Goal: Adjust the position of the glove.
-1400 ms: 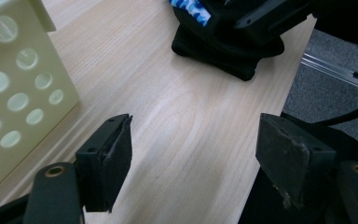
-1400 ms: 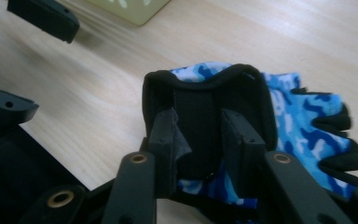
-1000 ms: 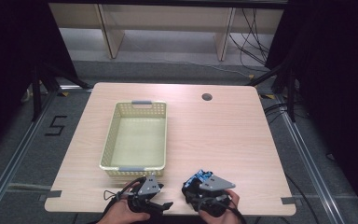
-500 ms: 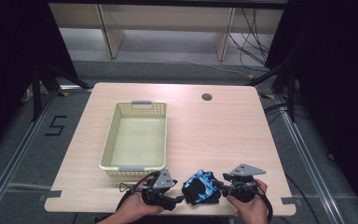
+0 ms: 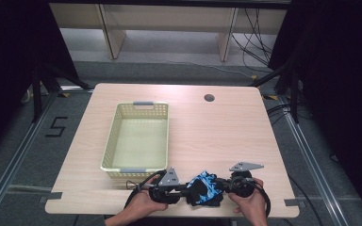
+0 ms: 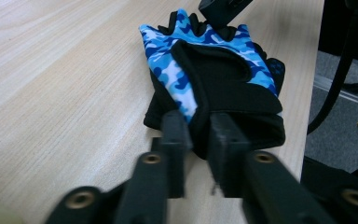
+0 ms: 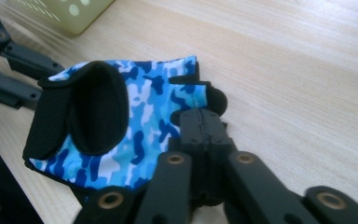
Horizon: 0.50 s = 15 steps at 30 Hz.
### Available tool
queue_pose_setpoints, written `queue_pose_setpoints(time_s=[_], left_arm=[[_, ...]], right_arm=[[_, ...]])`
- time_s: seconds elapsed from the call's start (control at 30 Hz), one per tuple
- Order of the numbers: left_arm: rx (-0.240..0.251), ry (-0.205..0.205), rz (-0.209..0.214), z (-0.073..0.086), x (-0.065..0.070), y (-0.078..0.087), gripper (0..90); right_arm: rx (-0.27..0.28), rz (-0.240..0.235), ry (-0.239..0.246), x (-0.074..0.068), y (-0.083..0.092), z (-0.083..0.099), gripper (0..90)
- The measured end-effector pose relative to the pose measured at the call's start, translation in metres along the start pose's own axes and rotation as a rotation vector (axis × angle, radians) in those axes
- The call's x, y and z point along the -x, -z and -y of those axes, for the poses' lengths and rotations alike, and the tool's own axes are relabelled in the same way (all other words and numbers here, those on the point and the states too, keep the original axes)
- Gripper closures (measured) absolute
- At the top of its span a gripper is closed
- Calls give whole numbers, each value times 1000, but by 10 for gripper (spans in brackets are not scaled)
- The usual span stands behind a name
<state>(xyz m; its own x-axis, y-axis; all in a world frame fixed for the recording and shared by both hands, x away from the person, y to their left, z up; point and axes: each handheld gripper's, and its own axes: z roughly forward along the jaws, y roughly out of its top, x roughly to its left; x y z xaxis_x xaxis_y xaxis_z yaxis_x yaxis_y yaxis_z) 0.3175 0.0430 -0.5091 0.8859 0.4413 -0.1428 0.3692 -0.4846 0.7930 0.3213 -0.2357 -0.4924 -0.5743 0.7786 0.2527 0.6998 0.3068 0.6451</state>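
Both grippers have spread apart along the table's near edge since the earlier high view, when they sat close together over the bunched glove; the glove now lies stretched between them and both sets of jaws have just been closing on it.

From the high view, the left gripper [image 5: 185,189] and the right gripper [image 5: 222,184] face each other, each in a hand, with the blue camouflage fingerless glove [image 5: 204,187] between them on the wooden table [image 5: 217,132]. A pale yellow plastic basket [image 5: 136,136] stands just behind the left gripper, apart from the glove. A round cable hole [image 5: 209,98] sits near the table's far edge.

From the left gripper view, the left gripper [image 6: 198,133] has its jaws pinched on the black cuff edge of the glove [image 6: 214,70], fabric squeezed between the pads. The glove lies on the tabletop with its short finger openings pointing away, where the tip of the right gripper [image 6: 221,11] meets it.

From the right gripper view, the right gripper [image 7: 204,123] has its jaws pressed together on the finger end of the glove [image 7: 135,116]. The cuff opening gapes toward the left gripper's arms [image 7: 14,60], and a corner of the basket [image 7: 70,14] shows at the top left
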Motion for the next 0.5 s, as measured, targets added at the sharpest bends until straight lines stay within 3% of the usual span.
queue_pose_setpoints(time_s=[0.07, 0.13, 0.27, 0.33, 0.4, 0.43, 0.47, 0.5], left_arm=[[-14, -32, -10, -1, 0, 3, 823], [12, -10, 3, -2, 2, 4, 831], [22, -21, 12, -7, 6, 10, 844], [29, -45, 21, -11, 7, 14, 844], [31, -32, 26, -13, 8, 15, 843], [33, -46, 28, -18, 8, 17, 844], [33, -46, 28, -18, 8, 17, 845], [32, -59, 18, -21, 6, 18, 847]], right_arm=[[36, -16, 11, -1, 0, 0, 900], [49, -16, 11, -4, 5, -2, 900], [113, -31, 26, -11, 20, -5, 900], [110, -35, -3, -19, 30, -4, 900], [135, -27, 22, -19, 34, -2, 900], [154, -38, -13, -28, 42, 4, 900], [160, -34, 11, -27, 44, 7, 900], [168, -40, -27, -32, 47, 12, 900]])
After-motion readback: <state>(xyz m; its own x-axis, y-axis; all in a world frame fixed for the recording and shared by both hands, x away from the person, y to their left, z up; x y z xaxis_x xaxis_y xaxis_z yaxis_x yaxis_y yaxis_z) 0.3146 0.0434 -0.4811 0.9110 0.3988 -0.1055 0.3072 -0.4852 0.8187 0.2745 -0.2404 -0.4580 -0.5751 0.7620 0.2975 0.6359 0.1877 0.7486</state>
